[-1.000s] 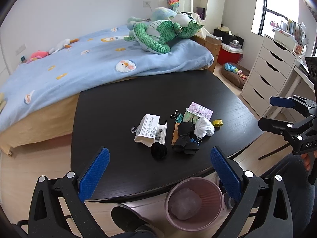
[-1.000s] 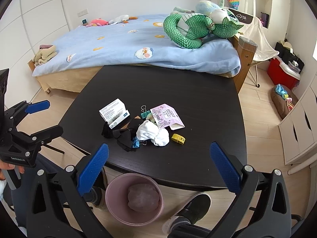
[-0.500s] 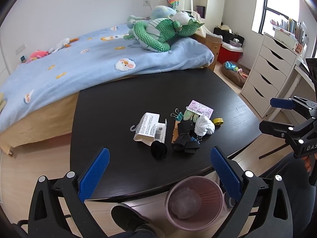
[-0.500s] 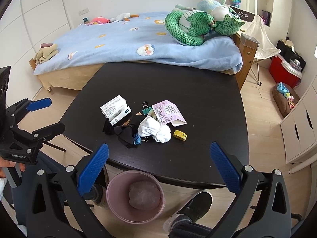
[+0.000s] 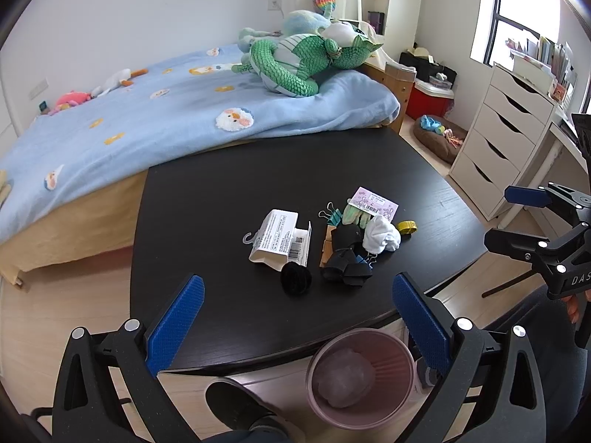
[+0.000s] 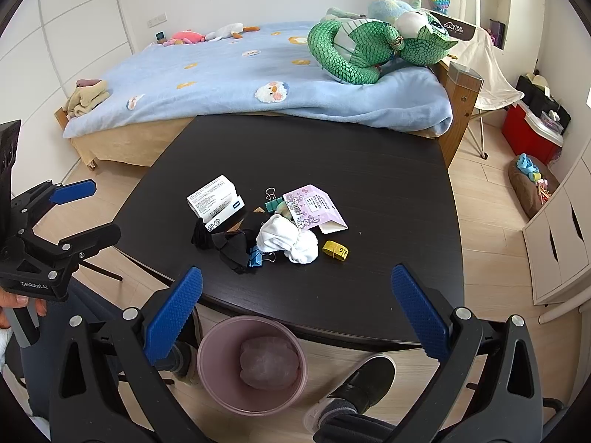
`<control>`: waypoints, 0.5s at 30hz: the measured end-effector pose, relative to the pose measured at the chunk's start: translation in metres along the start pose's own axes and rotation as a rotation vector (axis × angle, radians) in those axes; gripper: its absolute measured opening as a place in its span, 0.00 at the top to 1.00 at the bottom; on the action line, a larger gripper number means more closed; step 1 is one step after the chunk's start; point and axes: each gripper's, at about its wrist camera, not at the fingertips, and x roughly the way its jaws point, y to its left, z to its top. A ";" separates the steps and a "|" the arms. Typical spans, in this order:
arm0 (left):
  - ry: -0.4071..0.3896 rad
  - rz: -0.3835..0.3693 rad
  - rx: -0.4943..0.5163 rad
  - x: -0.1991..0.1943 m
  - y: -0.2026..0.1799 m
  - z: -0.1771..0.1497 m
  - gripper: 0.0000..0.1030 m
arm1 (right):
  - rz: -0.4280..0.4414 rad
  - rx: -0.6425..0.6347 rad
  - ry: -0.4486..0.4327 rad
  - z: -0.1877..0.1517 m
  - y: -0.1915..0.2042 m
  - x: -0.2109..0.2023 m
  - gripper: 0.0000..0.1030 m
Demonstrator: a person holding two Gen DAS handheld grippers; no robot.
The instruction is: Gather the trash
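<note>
Blue-padded fingers of the left gripper stand wide apart and hold nothing. Ahead of them, between the tips, lies the trash on the black table: a white carton, a black ball, black scraps and a white crumpled wad. Below the right finger, on the floor, stands the pink bin.

From the right wrist, the right gripper is likewise spread wide and empty. The wad, a purple packet and a yellow tape lie ahead between the fingers; the bin sits below them, near the left finger.
</note>
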 end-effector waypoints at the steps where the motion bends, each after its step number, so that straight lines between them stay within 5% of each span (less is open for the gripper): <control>1: 0.000 0.000 0.000 0.000 0.000 0.000 0.05 | -0.001 0.000 0.000 0.000 0.000 0.000 0.03; 15: 0.003 -0.002 -0.001 0.001 0.001 0.000 0.05 | 0.001 0.000 0.004 -0.001 -0.002 0.001 0.03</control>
